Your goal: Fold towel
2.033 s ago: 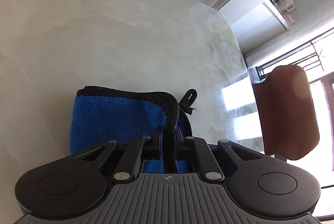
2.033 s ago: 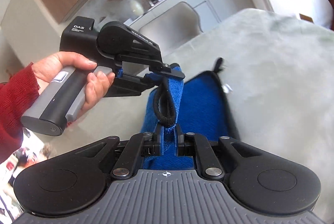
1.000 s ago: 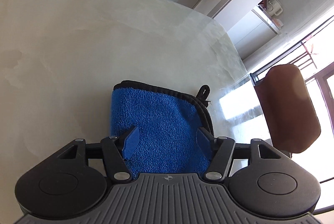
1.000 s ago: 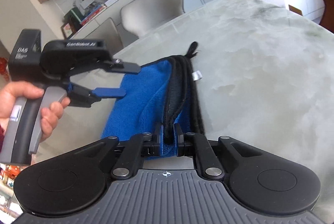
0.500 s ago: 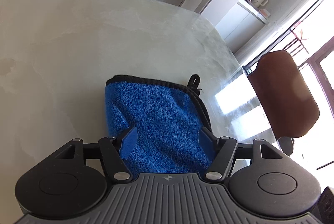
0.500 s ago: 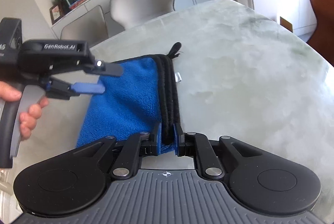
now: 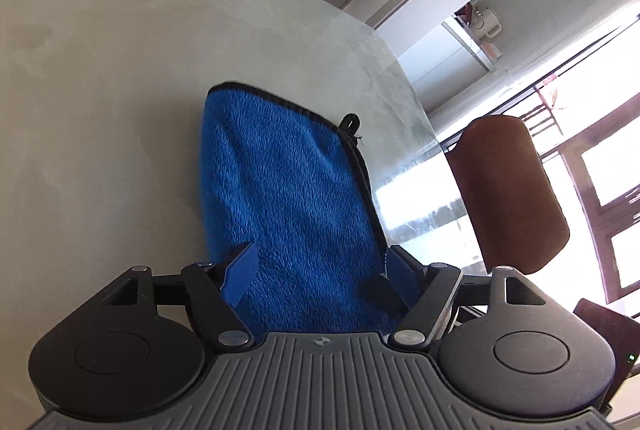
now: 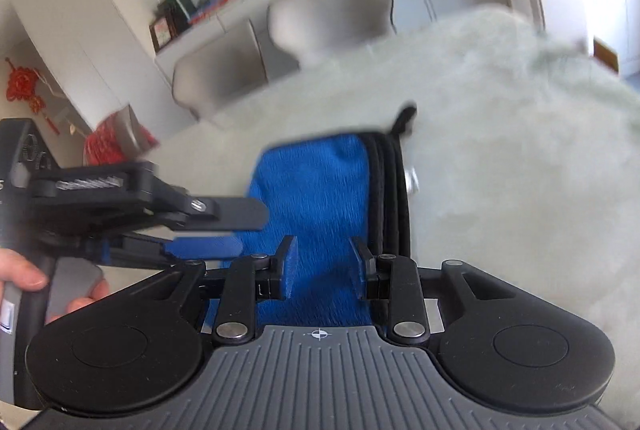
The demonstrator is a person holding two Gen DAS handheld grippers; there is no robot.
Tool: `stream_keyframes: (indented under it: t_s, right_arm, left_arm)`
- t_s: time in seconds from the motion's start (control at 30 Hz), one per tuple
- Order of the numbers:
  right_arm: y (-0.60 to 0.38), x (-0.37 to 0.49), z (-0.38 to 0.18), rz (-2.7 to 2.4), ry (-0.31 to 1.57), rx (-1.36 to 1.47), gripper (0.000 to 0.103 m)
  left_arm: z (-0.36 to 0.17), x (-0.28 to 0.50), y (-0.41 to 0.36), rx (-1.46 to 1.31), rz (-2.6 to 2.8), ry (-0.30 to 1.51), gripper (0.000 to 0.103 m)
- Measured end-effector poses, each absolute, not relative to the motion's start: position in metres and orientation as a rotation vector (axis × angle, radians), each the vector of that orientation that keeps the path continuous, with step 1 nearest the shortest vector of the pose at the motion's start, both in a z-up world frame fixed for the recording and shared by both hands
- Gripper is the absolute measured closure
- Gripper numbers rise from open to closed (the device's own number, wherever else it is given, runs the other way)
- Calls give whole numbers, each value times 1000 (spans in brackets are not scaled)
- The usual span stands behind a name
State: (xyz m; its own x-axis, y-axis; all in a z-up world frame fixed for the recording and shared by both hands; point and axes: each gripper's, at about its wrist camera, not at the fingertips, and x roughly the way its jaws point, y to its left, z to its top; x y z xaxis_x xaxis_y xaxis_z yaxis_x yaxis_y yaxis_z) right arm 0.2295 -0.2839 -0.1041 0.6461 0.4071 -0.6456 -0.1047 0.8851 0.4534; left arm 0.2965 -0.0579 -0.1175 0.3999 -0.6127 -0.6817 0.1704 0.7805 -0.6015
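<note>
Left wrist view: a folded blue towel [image 7: 292, 205] lies flat on the pale table [image 7: 100, 109], centre frame. The left gripper [image 7: 320, 270] is opening and the right gripper [image 8: 324, 262] closing; neither pinches the cloth. It looks soft, light and limp, best pinched at its black-trimmed edge [image 8: 390, 189].

The folded blue towel [image 8: 316, 197] lies flat on the pale marble table [image 8: 520, 169], its stacked black-bound edges and hanging loop on the right side. The right gripper [image 8: 324, 266] sits above the towel's near end, jaws closing, pads apart with nothing pinched. The left gripper [image 8: 224, 230], held by a hand [image 8: 36, 286], enters from the left, jaws opening, beside the towel's left edge. The picture is blurred.
</note>
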Motion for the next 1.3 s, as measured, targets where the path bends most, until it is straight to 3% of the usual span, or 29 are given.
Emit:
stream_keyframes:
  t_s: [0.5,0.63,0.7,0.77,0.83,0.97,1.3]
  right_arm:
    - [-281,219,-93,277,836,327,73]
    - [-282,209,-78,240,822,294,43]
    - [-280,200,-69,225,812,257,34]
    - [-278,191,-62,214,815,230,11]
    - [-277,183,-57,187,820,217,1]
    - [-272,163,-51,158,881,190,1]
    - [-248,112,-21,72,876,102,1]
  left_arm:
    - [-105,274,-83,-206,-565,1039,28]
    - [-90,262,-81,-202,-535,1013,27]
    - [-82,251,-75,-198,-506,990,22]
    - [-75,235,-70,-174,-461,958,18]
    - [-69,218,-65,-154,-428,931,16]
    - [-60,181,-54,-158,-405,887,0]
    - [-37,116,-35,-131,-267,819,0]
